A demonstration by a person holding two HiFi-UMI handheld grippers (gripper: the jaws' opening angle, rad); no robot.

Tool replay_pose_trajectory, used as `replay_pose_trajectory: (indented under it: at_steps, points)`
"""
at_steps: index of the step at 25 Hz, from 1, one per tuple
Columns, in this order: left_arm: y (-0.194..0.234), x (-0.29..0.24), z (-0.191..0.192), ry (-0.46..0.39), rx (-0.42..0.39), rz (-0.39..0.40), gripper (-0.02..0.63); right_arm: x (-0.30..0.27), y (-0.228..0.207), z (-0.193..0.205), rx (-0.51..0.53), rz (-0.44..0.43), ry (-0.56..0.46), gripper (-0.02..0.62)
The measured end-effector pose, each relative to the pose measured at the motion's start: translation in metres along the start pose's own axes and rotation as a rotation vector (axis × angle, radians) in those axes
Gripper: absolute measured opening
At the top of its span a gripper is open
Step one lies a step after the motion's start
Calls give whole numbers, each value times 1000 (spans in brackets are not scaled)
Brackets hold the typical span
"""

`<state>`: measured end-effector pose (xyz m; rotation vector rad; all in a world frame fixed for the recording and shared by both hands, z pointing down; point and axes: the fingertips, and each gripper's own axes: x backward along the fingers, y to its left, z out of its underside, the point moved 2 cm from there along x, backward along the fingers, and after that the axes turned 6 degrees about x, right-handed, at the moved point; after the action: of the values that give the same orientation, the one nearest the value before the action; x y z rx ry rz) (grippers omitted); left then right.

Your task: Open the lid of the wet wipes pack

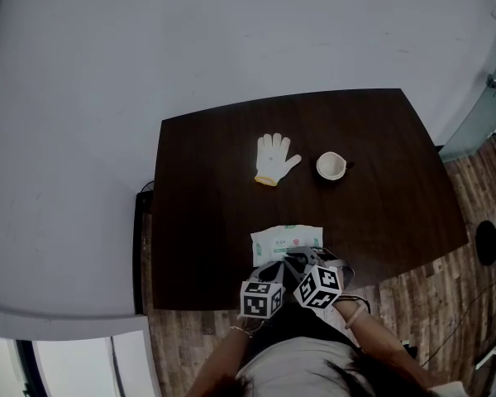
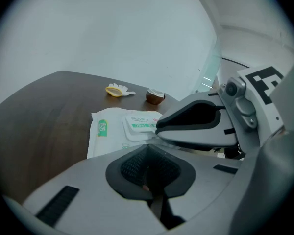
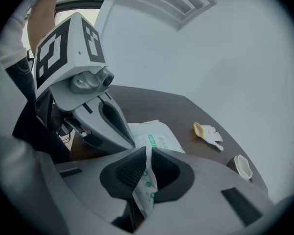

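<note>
Head view: the wet wipes pack lies at the surface's 6 o'clock edge. Left gripper view: your left gripper has its jaws pressed together and empty, and the lid lies unopened at 12 o'clock. Right gripper view: your right gripper jaws pinch the pack's edge; anchor it firmly.
</note>
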<state>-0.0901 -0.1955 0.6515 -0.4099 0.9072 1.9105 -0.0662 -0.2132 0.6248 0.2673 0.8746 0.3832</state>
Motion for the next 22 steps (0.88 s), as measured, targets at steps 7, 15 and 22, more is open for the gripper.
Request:
replay_pose_trajectory:
  at_steps: [7, 15, 22]
  points:
    - [0, 0, 0, -1, 6, -11, 14, 13, -22, -14, -40, 41, -69, 37]
    - [-1, 1, 1, -3, 24, -6, 14, 16, -32, -18, -58, 67, -93, 37]
    - [0, 1, 1, -5, 31, -4, 14, 16, -46, -23, -47, 94, -102, 37]
